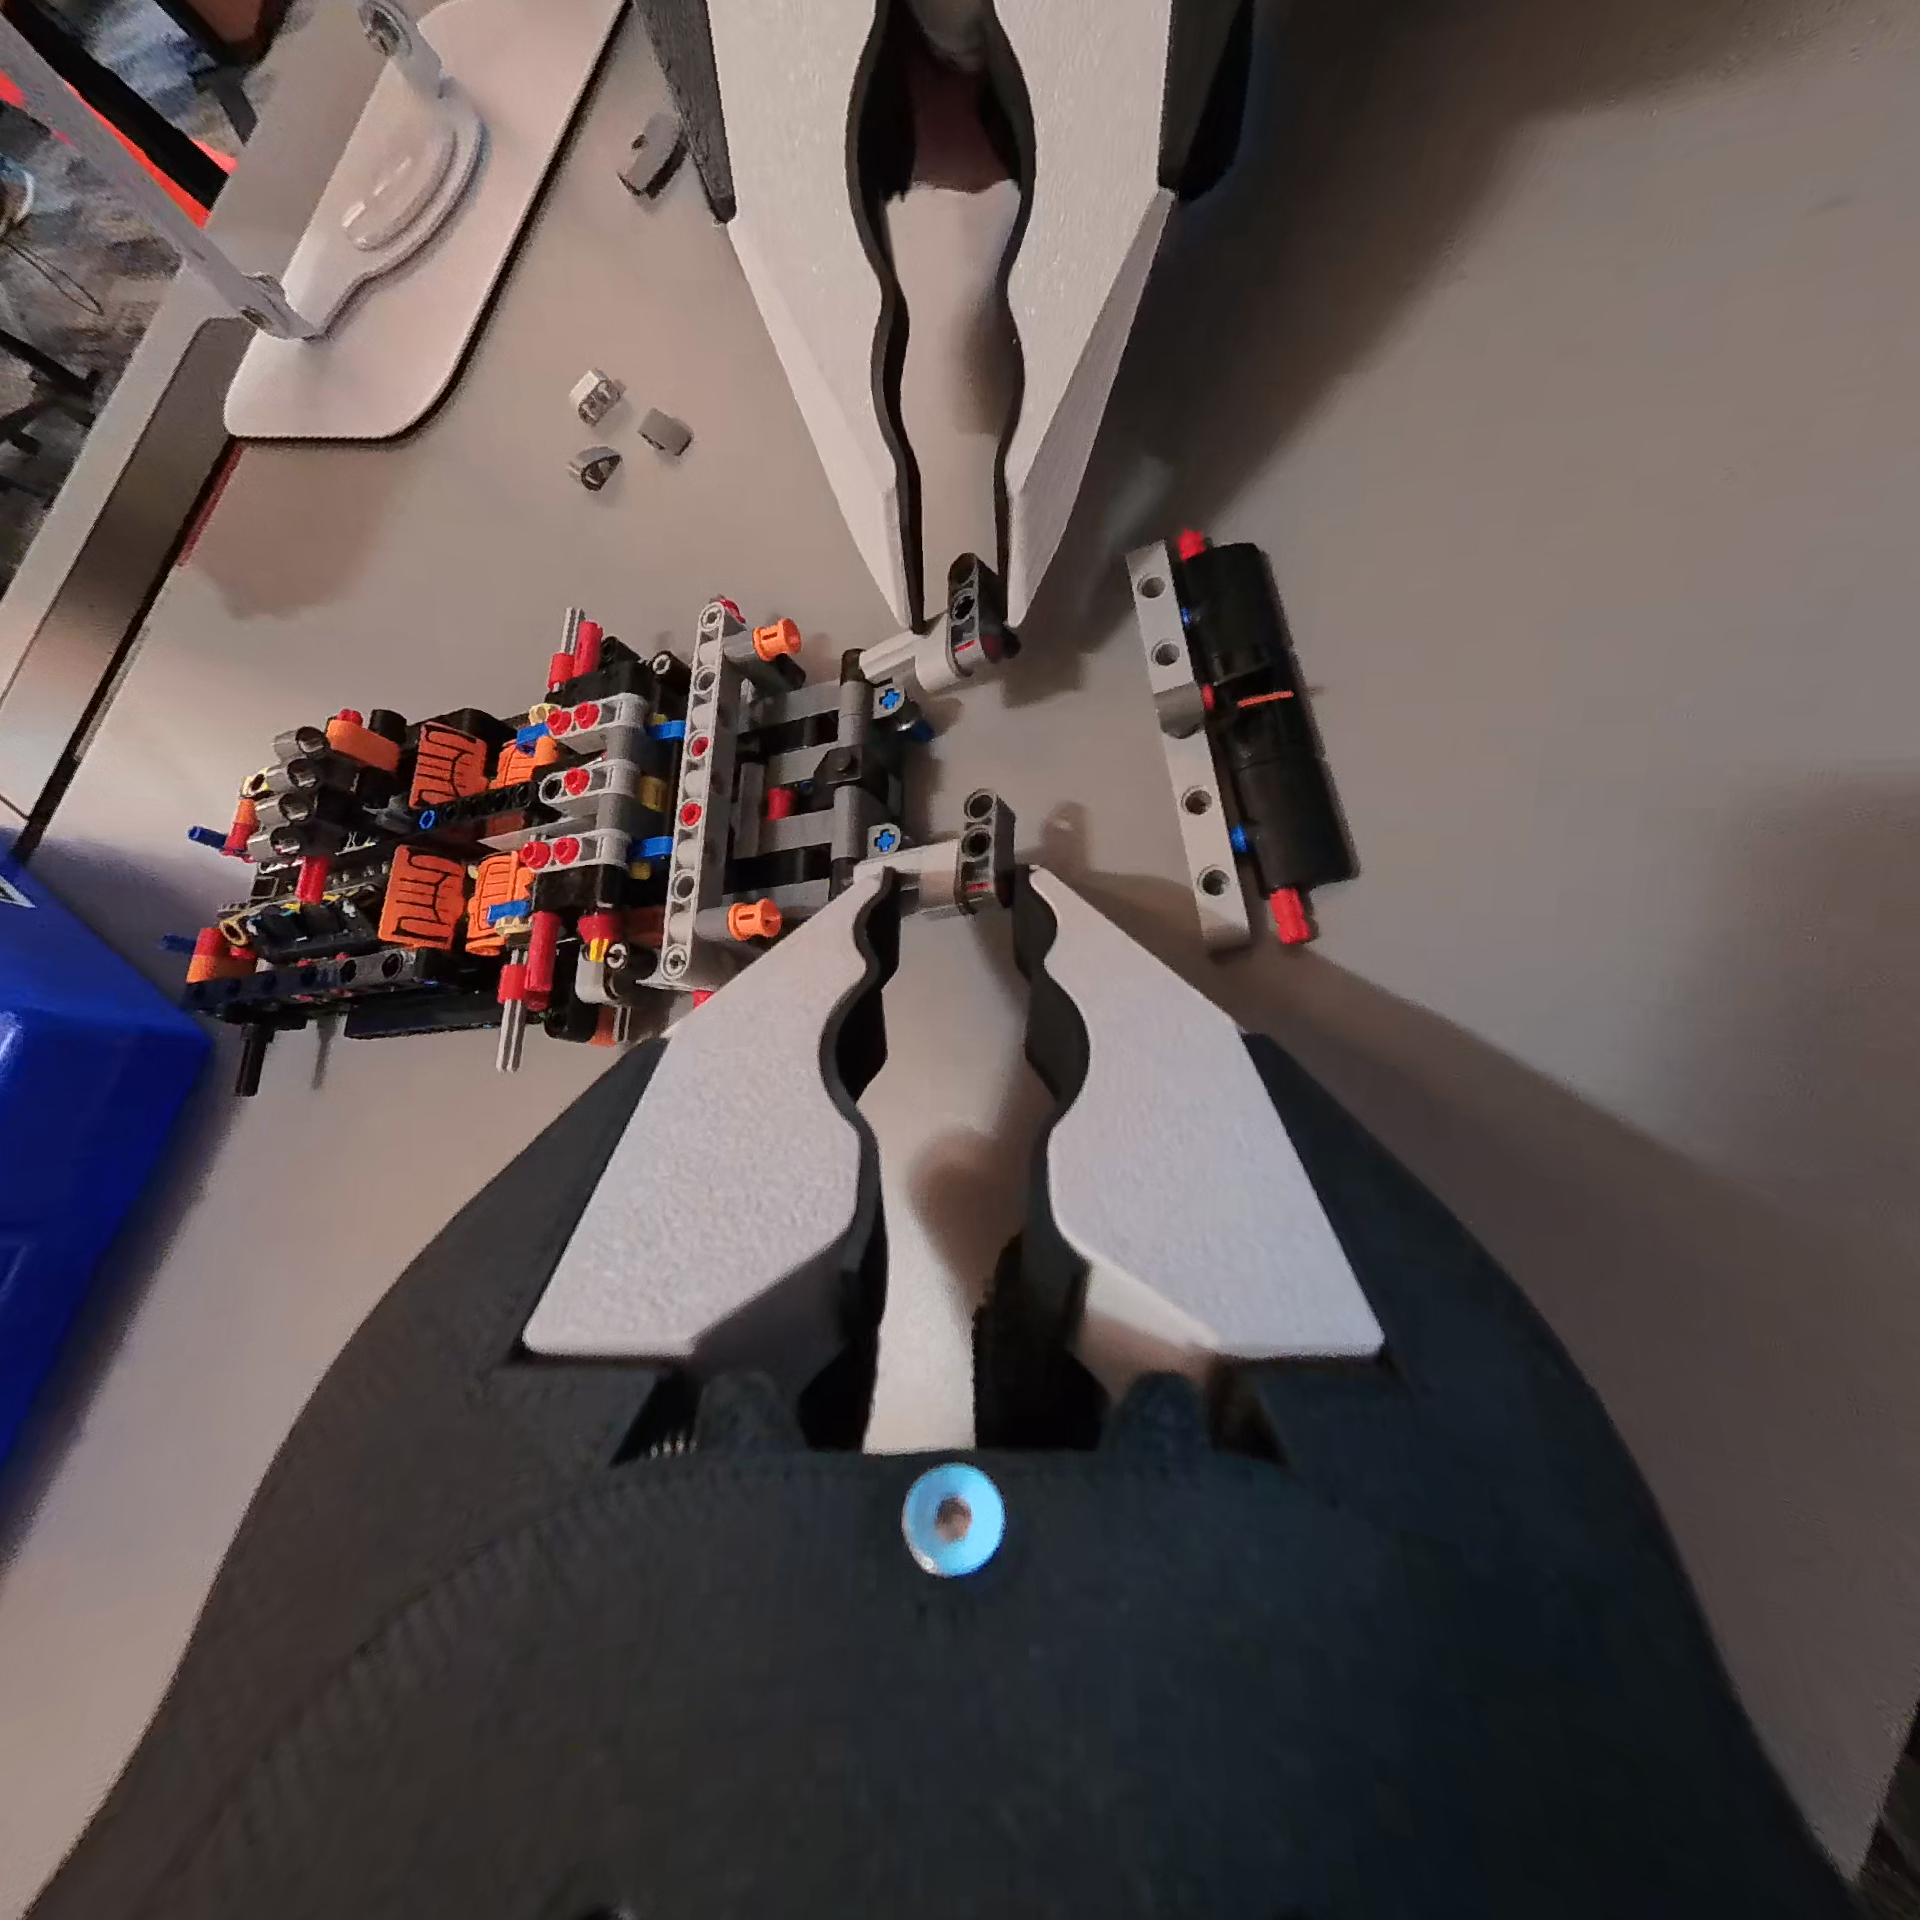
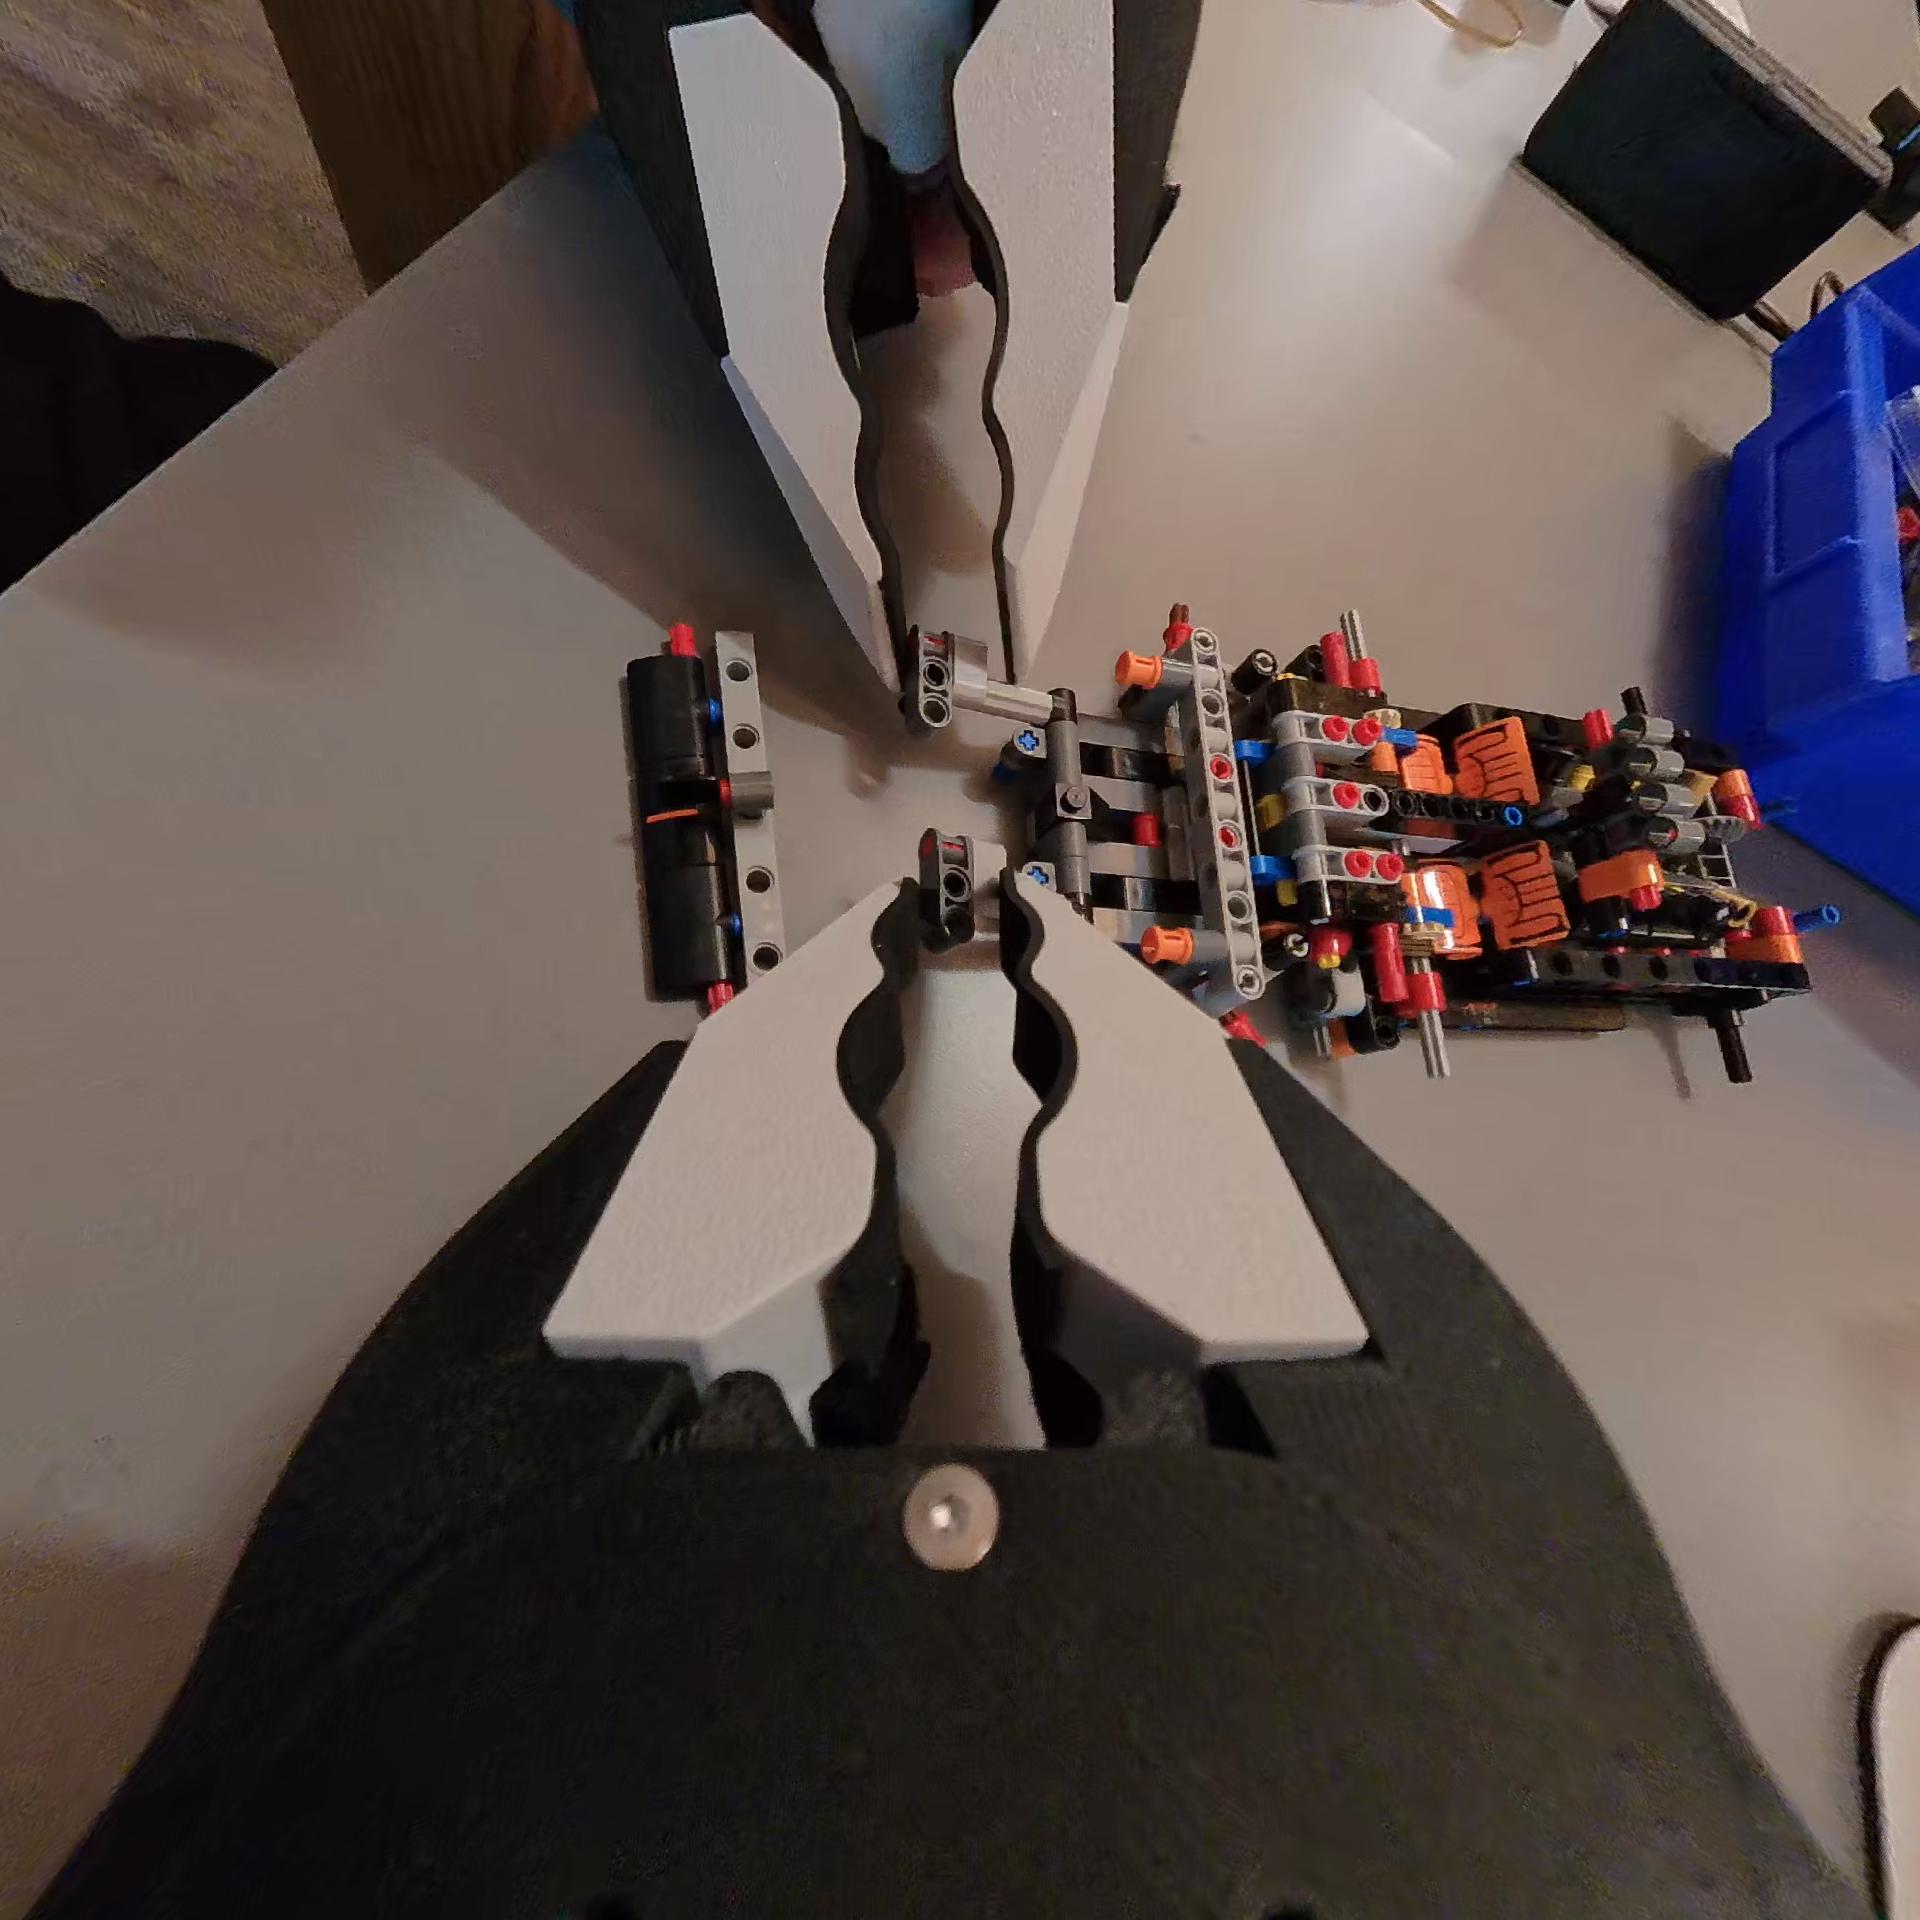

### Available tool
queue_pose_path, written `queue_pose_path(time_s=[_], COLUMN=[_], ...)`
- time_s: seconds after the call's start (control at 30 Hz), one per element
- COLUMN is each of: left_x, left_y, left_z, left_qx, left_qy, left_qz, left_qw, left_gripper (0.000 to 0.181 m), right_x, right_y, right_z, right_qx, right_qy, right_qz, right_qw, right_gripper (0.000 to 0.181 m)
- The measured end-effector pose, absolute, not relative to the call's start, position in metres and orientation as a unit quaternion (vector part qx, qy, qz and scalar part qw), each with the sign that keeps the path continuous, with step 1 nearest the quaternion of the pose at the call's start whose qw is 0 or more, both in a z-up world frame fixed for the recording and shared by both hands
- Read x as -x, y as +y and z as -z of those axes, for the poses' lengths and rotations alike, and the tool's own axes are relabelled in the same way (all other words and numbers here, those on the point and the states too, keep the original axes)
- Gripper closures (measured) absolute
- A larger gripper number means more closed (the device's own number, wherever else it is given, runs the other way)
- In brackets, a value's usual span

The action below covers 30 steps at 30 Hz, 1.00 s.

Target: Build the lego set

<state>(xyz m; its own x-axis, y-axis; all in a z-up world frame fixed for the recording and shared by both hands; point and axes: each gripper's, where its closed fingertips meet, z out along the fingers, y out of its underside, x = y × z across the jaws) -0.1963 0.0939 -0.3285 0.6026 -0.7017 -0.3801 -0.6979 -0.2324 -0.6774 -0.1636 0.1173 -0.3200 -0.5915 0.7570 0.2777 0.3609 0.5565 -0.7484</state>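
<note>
The left gripper [image 1: 954, 883] fills the foreground of its own view, black body and pale grey fingers, its jaws clenched on a grey arm piece with a dark connector [image 1: 977, 847] at one corner of the lego model. Going left to right across that view: a blue bin [image 1: 73, 1122] sits at the far left edge of the grey worktop [image 1: 1558, 1091]. Just beside it lies the lego model [image 1: 499, 842], a dense black, grey, orange and red build resting flat on the worktop, with a long grey holed beam [image 1: 698, 790] across its near end. Above it, three small loose grey pieces [image 1: 613, 426] lie near a pale flat stand base [image 1: 395, 249]. In the middle, the right gripper [image 1: 961, 613] reaches in from the opposite side, its jaws clenched on the matching connector arm [image 1: 951, 639] at the model's other corner. To the right, apart from the model, lies a separate black and grey sub-assembly [image 1: 1236, 727] with red pins at both ends.

In the right wrist view the order is mirrored: sub-assembly [image 2: 701, 821] on the left, both grippers in the centre, model [image 2: 1455, 842] and blue bin [image 2: 1829, 582] on the right.
</note>
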Motion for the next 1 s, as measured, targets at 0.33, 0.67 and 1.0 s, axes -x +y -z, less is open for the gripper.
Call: queue_pose_path(time_s=[0.33, 0.67, 1.0], left_x=[0.1949, 0.1940, 0.1969], left_y=[0.0930, 0.0929, 0.0953], left_z=[0.3262, 0.3268, 0.3323], left_qx=[0.786, 0.787, 0.783], left_qy=[0.425, 0.420, 0.436], left_qz=[0.016, 0.019, -0.014], left_qw=[0.448, 0.452, 0.445], left_gripper=[0.165, 0.165, 0.164], right_x=[0.1635, 0.1632, 0.1656], right_y=[0.1166, 0.1164, 0.1196], right_z=[0.3154, 0.3136, 0.3222], right_qx=[0.353, 0.365, 0.339], right_qy=[-0.815, -0.805, -0.828], right_qz=[-0.353, -0.370, -0.305], right_qw=[0.295, 0.288, 0.327], right_gripper=[0.172, 0.170, 0.165])
